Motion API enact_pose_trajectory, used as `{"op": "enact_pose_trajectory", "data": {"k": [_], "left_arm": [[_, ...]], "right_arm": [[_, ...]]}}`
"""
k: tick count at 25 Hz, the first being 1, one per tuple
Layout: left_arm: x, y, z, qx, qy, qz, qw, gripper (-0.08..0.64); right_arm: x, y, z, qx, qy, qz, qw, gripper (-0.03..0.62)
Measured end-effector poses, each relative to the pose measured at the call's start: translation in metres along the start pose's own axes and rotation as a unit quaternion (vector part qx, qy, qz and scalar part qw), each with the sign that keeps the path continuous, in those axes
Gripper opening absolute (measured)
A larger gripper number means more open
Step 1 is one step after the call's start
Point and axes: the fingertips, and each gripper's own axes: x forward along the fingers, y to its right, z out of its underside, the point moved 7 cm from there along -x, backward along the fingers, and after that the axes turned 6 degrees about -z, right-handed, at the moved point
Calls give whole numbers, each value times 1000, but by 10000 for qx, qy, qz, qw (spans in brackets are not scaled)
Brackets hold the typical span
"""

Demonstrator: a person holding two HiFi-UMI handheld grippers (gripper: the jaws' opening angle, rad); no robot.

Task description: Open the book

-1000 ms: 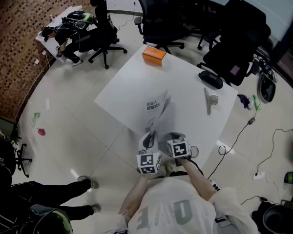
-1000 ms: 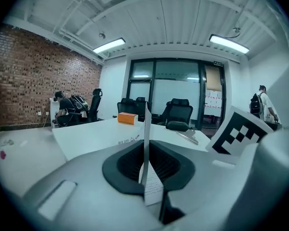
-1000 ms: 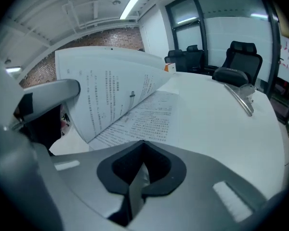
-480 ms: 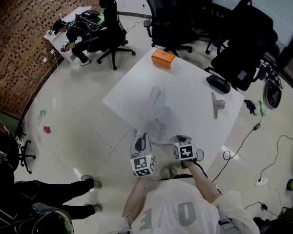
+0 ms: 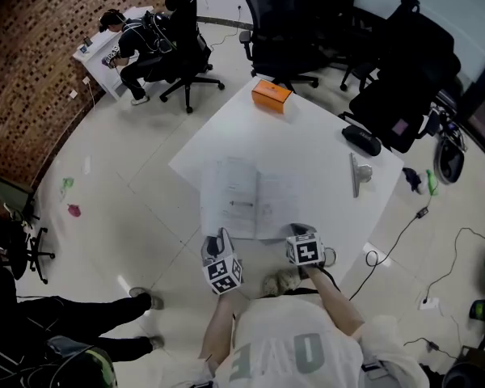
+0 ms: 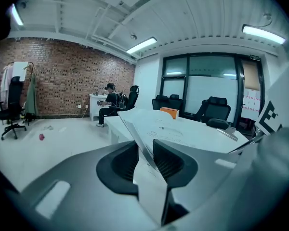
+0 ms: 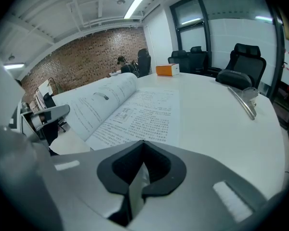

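The book [image 5: 246,208] lies open near the front edge of the white table [image 5: 307,148], with printed pages facing up. My left gripper [image 5: 218,239] is at the book's near left corner. In the left gripper view, the edge of the book's left half [image 6: 145,143] stands between the jaws of the left gripper [image 6: 143,154]. They are opening, with a gap beside the sheet. My right gripper [image 5: 301,233] rests at the book's near right corner. In the right gripper view the right gripper [image 7: 140,173] is shut on a thin page edge, and the open book [image 7: 135,109] spreads ahead of it.
An orange box [image 5: 272,95] sits at the table's far corner. A black case [image 5: 360,140] and a metal clip-like tool [image 5: 354,172] lie at the right. Office chairs [image 5: 287,31] ring the far side. One person sits at a desk [image 5: 141,43], another stands at lower left [image 5: 65,330].
The book's left half swung over from upright to flat, so the book now lies open. My left gripper moved left and nearer with it. The right gripper stayed put.
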Motion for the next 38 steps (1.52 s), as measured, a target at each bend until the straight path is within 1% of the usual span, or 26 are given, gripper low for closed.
{"op": "enact_pose_trajectory", "data": {"k": [6,10,12,14,16,20,22,24,26,29,31,33,36,38], "left_arm": [[6,-6,13,-7,-227,-254,9994,138],[8,-12,20,-85,-340,-375,9987,157],[9,-15,25,-193,-371,-486,9979,172],[9,-19,32,-366,-433,-659,9962,212],[7,-22,36,-445,-478,-784,9948,239],[8,-22,36,-257,-474,-859,9948,259],[8,-25,38,-165,-450,-1013,9937,302],[6,-28,39,-164,-403,-1154,9924,347],[5,-31,38,-109,-381,-1236,9915,368],[2,-37,33,-37,-319,-1299,9910,376],[0,-38,26,-84,-194,-1273,9916,376],[-2,-33,15,-143,-27,-1126,9935,351],[-3,-20,-8,-321,301,-748,9962,316],[-4,-7,-26,-414,557,-462,9965,299]], "right_arm": [[0,0,1,0,-7,-12,10000,5],[-1,-1,0,-68,-11,-26,10000,5],[0,-1,0,-94,-9,-24,10000,5],[0,-1,0,-114,-12,-12,9999,5],[0,-2,0,-126,-17,-9,9999,5],[0,-1,-1,-140,-8,-1,9999,5],[0,-1,-1,-158,10,6,9999,5],[1,-2,-1,-167,12,-1,9999,5],[1,-2,-1,-163,8,1,9999,5],[1,-2,-1,-160,18,21,9999,5],[0,-2,-1,-165,21,30,9999,5],[0,-2,-1,-173,30,39,9998,5],[0,-2,-1,-168,27,32,9999,5],[0,-2,-2,-179,15,35,9998,5]]}}
